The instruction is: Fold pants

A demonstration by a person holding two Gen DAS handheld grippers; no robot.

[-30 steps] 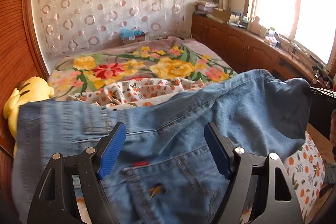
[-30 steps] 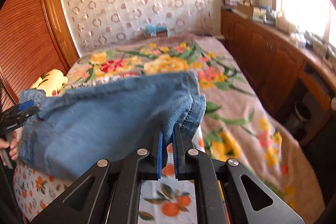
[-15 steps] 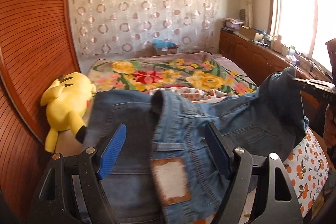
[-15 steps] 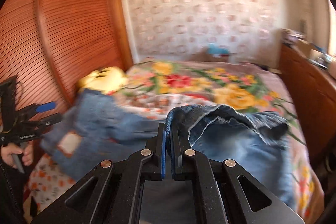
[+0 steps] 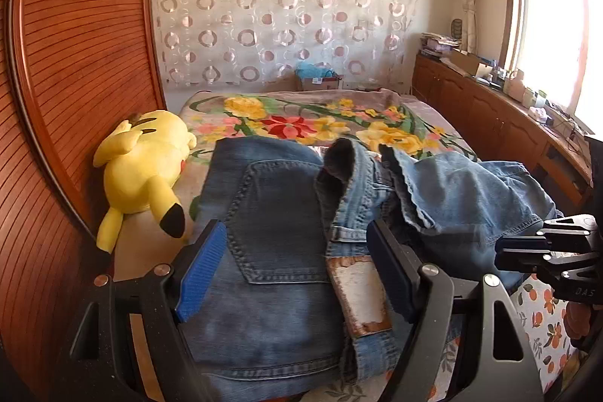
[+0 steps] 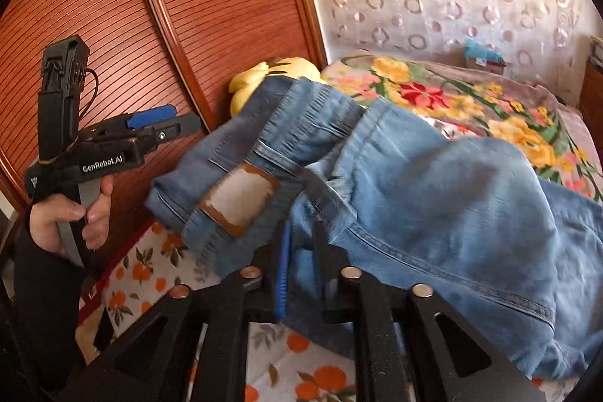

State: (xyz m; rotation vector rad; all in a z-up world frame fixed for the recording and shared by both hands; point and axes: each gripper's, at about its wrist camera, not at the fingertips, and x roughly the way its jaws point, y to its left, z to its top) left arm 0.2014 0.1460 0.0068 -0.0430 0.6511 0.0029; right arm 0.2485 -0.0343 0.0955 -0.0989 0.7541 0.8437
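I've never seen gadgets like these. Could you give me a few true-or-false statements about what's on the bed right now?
1. The jeans lie on the bed. True.
2. The plush toy is green. False: it is yellow.
3. The left gripper has its fingers clamped shut. False: they stand wide apart over the denim.
4. The jeans carry a worn waistband patch. True.
5. The toy lies on top of the jeans. False: it lies beside them, near the wooden wall.

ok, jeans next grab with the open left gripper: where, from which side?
Judgement: grip the jeans at the waistband edge beside the leather patch, coming in from the near bed edge. That edge is thick, close to the left gripper and uncovered; the legs lie bunched to the right.
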